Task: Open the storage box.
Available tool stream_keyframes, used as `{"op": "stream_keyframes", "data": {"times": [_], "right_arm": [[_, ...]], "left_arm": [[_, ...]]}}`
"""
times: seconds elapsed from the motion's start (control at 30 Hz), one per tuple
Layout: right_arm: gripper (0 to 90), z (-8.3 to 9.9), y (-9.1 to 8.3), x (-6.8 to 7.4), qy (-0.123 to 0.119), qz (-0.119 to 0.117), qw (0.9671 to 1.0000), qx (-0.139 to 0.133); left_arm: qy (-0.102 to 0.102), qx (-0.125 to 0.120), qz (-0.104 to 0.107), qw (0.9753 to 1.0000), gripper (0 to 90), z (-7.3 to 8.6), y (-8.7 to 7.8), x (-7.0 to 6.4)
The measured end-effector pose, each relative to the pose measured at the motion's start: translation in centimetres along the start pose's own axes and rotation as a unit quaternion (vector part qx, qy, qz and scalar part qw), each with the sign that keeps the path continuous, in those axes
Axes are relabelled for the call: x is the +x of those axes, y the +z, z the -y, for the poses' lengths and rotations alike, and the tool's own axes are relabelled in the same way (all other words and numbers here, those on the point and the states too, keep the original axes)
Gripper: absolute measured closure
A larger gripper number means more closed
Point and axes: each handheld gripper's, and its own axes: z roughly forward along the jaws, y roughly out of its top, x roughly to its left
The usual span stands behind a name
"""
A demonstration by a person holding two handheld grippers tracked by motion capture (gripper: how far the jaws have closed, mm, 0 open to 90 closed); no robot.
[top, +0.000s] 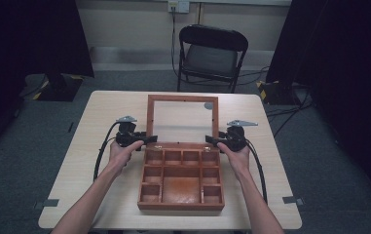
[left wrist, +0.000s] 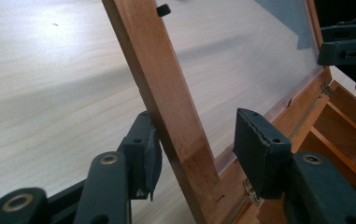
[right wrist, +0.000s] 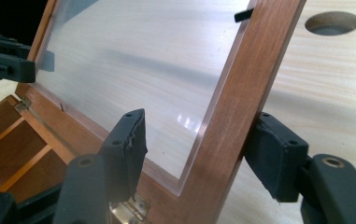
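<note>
A wooden box (top: 181,206) with several empty compartments sits on the table, its glass-paned lid (top: 183,99) standing upright. My left gripper (top: 149,140) straddles the lid's left rail (left wrist: 161,93) just above the hinge. The outer pad (left wrist: 143,156) is touching or nearly touching the wood and the inner pad (left wrist: 259,154) stands well off it, so this gripper (left wrist: 196,149) is open. My right gripper (top: 211,141) straddles the right rail (right wrist: 250,84) the same way. This open gripper (right wrist: 201,144) has its outer pad (right wrist: 274,161) at the wood and its inner pad (right wrist: 131,140) over the glass.
The light wood table (top: 100,146) has a round cable hole (right wrist: 332,22) behind the lid. A black folding chair (top: 212,53) stands beyond the far edge. Cables trail on the floor at right, and black curtains hang on both sides.
</note>
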Motion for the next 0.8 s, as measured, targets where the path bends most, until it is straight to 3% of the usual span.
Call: {"op": "stream_keyframes", "data": {"times": [0.33, 0.63, 0.8], "right_arm": [[39.5, 0.20, 0.33, -0.29, 0.005, 0.002, 1.0000, 0.005], [38.2, 0.31, 0.40, -0.59, 0.015, 0.001, 0.9999, 0.006], [37.8, 0.44, 0.47, -0.82, 0.019, 0.003, 0.9998, 0.008]], "left_arm": [[-0.010, 0.004, 0.007, 0.9999, 49.9, 0.05, 0.19, 0.38], [-0.006, 0.006, -0.003, 1.0000, 45.6, 0.00, 0.59, 0.53], [-0.011, 0.002, 0.005, 0.9999, 45.3, 0.20, 0.65, 0.95]]}}
